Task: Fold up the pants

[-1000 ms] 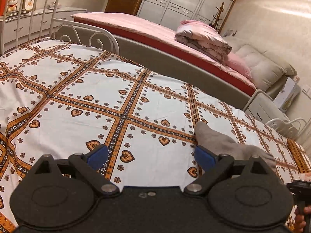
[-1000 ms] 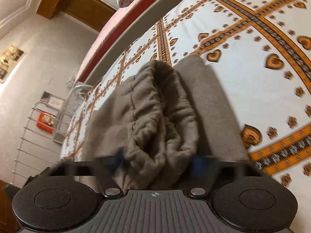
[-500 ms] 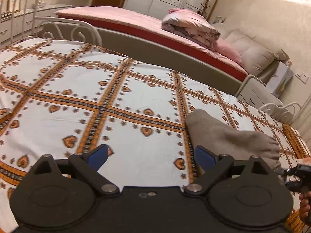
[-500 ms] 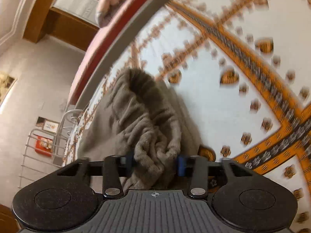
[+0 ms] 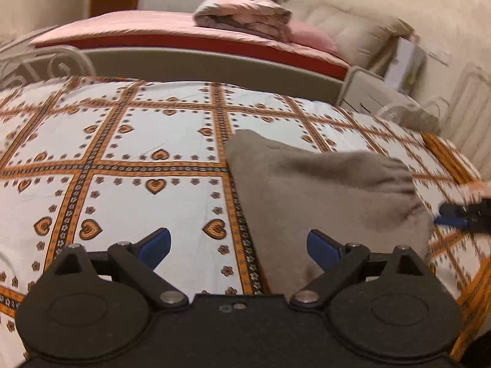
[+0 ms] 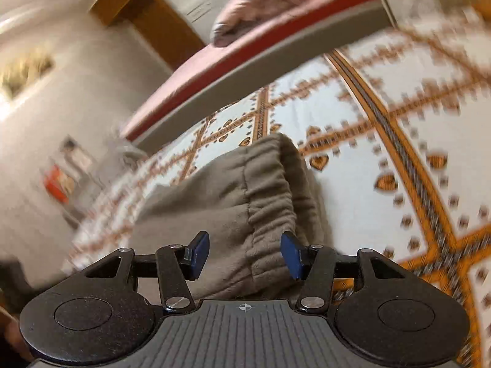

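The grey-brown pants lie folded in a compact bundle on the patterned bedspread. In the right wrist view the pants show their gathered elastic waistband just ahead of my right gripper, which is open, with the fabric between the blue pads but not pinched. My left gripper is open and empty, hovering over the bedspread at the bundle's left edge. The right gripper's tip shows blurred at the bundle's right side in the left wrist view.
A second bed with a pink cover and a folded quilt stands behind a grey bed rail. A white metal bed frame curls at the far left. A cushioned headboard is at the back right.
My right gripper opened and let go of the waistband, then drew back a little. My left gripper moved right, closer to the folded pants, still open.
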Demonstrator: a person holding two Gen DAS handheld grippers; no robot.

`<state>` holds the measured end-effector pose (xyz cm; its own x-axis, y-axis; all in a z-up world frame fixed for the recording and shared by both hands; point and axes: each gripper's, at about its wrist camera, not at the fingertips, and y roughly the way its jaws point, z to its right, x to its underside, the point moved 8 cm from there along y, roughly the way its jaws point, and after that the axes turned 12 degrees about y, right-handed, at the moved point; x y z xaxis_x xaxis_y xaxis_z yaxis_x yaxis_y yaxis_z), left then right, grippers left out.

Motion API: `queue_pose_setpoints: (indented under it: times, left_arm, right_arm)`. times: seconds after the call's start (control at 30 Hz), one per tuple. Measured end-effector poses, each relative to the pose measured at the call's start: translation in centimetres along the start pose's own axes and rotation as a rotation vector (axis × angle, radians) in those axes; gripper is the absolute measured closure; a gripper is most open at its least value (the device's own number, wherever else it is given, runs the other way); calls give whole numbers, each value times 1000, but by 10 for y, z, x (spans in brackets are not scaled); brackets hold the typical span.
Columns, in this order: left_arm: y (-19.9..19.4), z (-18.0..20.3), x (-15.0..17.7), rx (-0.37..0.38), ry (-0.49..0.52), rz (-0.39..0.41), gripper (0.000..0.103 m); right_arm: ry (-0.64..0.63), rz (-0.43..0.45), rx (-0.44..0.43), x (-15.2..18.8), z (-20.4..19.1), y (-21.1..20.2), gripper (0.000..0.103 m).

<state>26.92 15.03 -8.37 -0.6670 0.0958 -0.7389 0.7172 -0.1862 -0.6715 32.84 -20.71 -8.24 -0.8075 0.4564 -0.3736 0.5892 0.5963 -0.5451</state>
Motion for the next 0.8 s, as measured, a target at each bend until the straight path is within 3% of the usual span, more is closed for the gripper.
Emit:
queue_pose_setpoints:
  times: [0.13, 0.23, 0.33, 0.53, 0.57, 0.6, 0.63, 0.67, 0.73, 0.8]
  left_arm:
    - [-1, -15, -6, 3, -112, 16, 14]
    - [-3, -19, -5, 7, -129, 17, 14]
    - [-5, -22, -2, 4, -116, 12, 14]
    - [-15, -37, 4, -17, -145, 6, 14]
    - [-16, -39, 4, -16, -154, 6, 14]
    - [-17, -40, 5, -15, -158, 6, 14]
    - [-18, -41, 5, -16, -155, 6, 14]
    - [-20, -42, 6, -20, -151, 6, 14]
    - [-22, -44, 7, -25, -148, 7, 14]
    - [-22, -46, 7, -30, -154, 7, 14]
  right_arm:
    - [154, 8, -16, -7, 16, -2, 51]
    - [215, -7, -59, -5, 14, -13, 51]
    - [213, -46, 16, 8, 20, -11, 51]
    - [294, -113, 32, 3, 35, 43, 50]
    - [300, -113, 21, 2, 32, 46, 55]
    - [279, -127, -6, 2, 22, 49, 60]
    - [250, -126, -87, 0, 3, 47, 62]
    - [257, -118, -230, -2, -21, 40, 62]
    - [252, -80, -418, -3, -58, 21, 62]
    - [266, -50, -512, -2, -74, 13, 62]
